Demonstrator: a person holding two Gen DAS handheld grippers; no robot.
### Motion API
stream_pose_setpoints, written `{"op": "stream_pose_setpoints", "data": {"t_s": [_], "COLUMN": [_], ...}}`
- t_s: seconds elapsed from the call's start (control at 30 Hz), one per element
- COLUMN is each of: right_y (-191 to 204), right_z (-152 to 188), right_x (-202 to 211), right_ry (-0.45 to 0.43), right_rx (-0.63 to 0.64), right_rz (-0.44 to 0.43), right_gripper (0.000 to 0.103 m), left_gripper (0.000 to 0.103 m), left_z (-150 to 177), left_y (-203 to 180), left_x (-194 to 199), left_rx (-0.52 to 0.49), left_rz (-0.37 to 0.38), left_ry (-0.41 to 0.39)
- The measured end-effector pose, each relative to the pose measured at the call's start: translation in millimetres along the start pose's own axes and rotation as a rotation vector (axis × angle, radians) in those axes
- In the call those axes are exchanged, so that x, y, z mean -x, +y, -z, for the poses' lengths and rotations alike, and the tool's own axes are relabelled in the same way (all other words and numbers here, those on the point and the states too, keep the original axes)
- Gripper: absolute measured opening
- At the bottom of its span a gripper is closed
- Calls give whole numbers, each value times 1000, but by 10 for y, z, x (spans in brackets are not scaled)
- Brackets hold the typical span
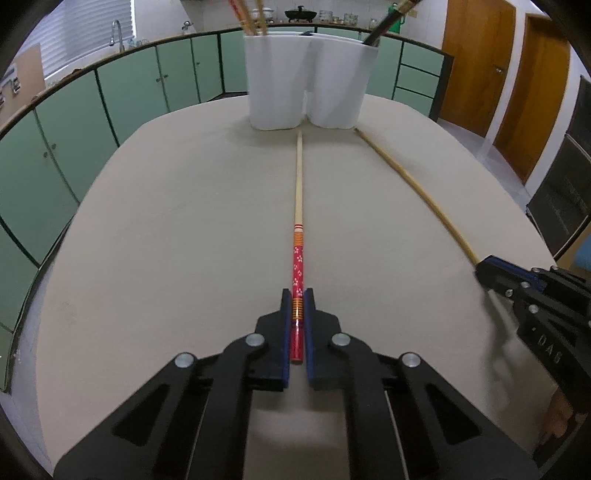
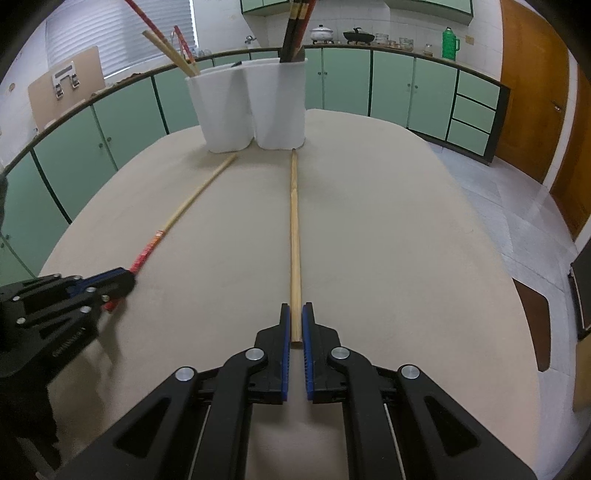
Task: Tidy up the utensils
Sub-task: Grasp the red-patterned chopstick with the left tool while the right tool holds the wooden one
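Both claws are down on the table (image 1: 166, 221) with a chopstick apiece. The left claw (image 1: 297, 295) is pinched tight on the thick, red flowered end of the red-patterned chopstick (image 1: 298, 192), which lies flat and points straight at the white holder (image 1: 310, 79) at the far side. The right claw (image 2: 295, 310) is likewise closed on the butt end of the plain bamboo chopstick (image 2: 294, 221), whose tip nearly touches the holder's base.

From where I stand, the step in hand looks like lifting each stick and dropping it into a compartment. Both grips sit at the very end of a long, thin stick, so it could swing or twist in the pads (a slow, level lift would help). I would raise the tips clear of the holder's rim before moving forward, then tilt each stick tip-down. The left compartment already holds light sticks (image 2: 173, 51) and the right one dark sticks (image 2: 295, 29), so matching kinds seems sensible.
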State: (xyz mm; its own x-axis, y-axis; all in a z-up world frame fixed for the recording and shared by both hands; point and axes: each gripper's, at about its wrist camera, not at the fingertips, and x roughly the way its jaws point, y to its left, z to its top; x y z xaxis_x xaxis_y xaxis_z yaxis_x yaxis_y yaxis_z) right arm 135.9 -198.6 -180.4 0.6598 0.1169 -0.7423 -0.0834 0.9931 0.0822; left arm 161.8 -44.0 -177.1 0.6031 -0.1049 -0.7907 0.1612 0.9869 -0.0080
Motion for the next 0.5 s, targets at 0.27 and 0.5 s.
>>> {"op": "stream_pose_setpoints", "data": {"t_s": [0.27, 0.5], "right_y": [-40, -12], "right_z": [-81, -59], "right_x": [-75, -44], "right_ry": [0, -23], "right_rx": [-25, 3], "right_rz": [35, 16], "right_gripper": [6, 15], "left_gripper": [5, 22], "left_z": [-48, -9], "left_y": [349, 402], "left_x": [3, 17], "left_rx": [99, 134], "left_rz": [-48, 35], "left_ry": [-13, -31]}}
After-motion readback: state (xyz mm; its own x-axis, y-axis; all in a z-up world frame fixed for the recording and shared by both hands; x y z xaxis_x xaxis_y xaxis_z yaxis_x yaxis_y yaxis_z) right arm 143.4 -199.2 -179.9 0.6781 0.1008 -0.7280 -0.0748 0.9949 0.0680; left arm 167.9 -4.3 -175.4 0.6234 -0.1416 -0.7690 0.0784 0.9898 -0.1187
